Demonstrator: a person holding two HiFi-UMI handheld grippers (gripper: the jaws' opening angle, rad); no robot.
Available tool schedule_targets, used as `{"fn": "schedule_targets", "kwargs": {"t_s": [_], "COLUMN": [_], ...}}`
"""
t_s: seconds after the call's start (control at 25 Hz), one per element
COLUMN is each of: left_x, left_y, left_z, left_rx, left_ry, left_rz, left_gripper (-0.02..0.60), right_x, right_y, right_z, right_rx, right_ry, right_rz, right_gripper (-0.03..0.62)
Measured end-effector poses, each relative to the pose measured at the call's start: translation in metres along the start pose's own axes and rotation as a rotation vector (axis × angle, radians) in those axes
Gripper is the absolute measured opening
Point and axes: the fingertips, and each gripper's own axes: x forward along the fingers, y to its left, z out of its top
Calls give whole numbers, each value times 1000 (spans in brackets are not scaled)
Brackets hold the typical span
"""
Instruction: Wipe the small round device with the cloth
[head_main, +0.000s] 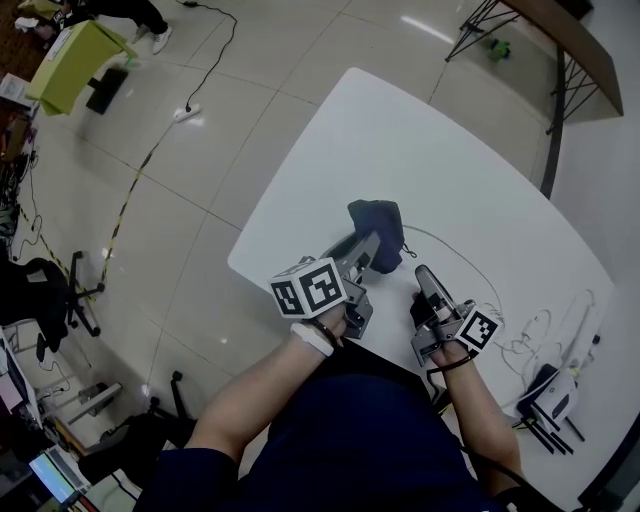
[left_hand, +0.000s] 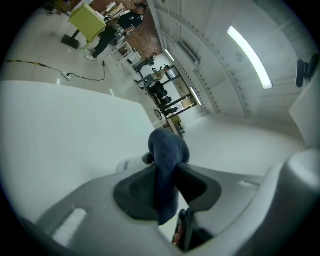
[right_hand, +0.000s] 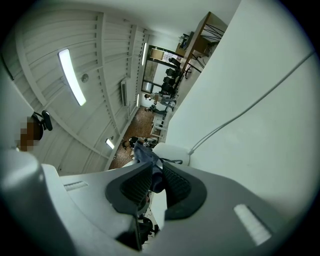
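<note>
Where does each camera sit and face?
Head view: on the person's head, steeply down at the table; forearms, left gripper and right gripper show.
Left gripper view: rides that gripper, along jaws shut on the cloth.
Right gripper view: rides that gripper, along jaws toward the round device.
All three share the cloth.

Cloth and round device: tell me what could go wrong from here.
The cloth, pinched in the left gripper, is bunched up, so it may slip free mid-wipe. The white device lies on the table; a hard wipe may shove it and drag its cable.
</note>
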Motion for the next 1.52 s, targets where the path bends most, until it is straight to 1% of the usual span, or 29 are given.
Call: {"fn": "schedule_targets", "kwargs": {"t_s": [0.16,0.24,0.32,0.44,0.56,0.76,0.92,1.0,1.04,1.08,1.12,1.16,1.24,1.28,1.32,1.4,1.44,1.48,1.52], "left_x": [-1,-1,-1,0,3,7,1,-5,-9,-12,-15,-18,-21,-20,-19,-12,-8,-3,1], "left_y": [18,28,42,67,87,110,107,92,80,66,50,33,-1,-16,-27,-38,-37,-34,-28], "left_z": [-10,-12,-13,-14,-18,-23,-18,-10,-5,0,6,12,18,16,10,-10,-21,-29,-35], "left_rx": [-49,-60,-77,-99,-88,-67,-45,-26,2,51,124,216,435,563,707,1039,1214,1388,1545], "left_ry": [6,1,1,20,64,124,137,130,131,137,145,155,190,215,243,304,332,353,368], "left_rz": [12,27,56,125,190,254,257,221,193,165,140,117,66,37,9,-24,-14,15,49], "left_gripper": [108,108,108,107,107,109,107,106,106,106,106,106,106,106,106,106,106,106,106], "right_x": [0,2,3,4,3,2,4,4,4,4,3,2,1,1,1,1,0,0,-1], "right_y": [-2,-1,-1,-5,-10,-14,-5,0,2,3,4,5,7,8,9,11,11,11,12], "right_z": [0,-1,-3,-6,-8,-7,-6,-3,-1,1,2,3,4,5,5,6,5,4,3], "right_rx": [11,11,12,19,29,41,35,27,23,19,15,12,8,6,4,2,4,6,8], "right_ry": [0,4,7,6,-1,-23,-46,-60,-67,-74,-80,-86,-97,-101,-107,-120,-126,-132,-137], "right_rz": [3,5,3,-7,-19,-33,-30,-26,-24,-22,-20,-19,-18,-18,-17,-16,-18,-21,-25], "right_gripper": [67,67,67,67,67,67,67,67,67,67,67,66,67,66,66,66,66,67,66]}}
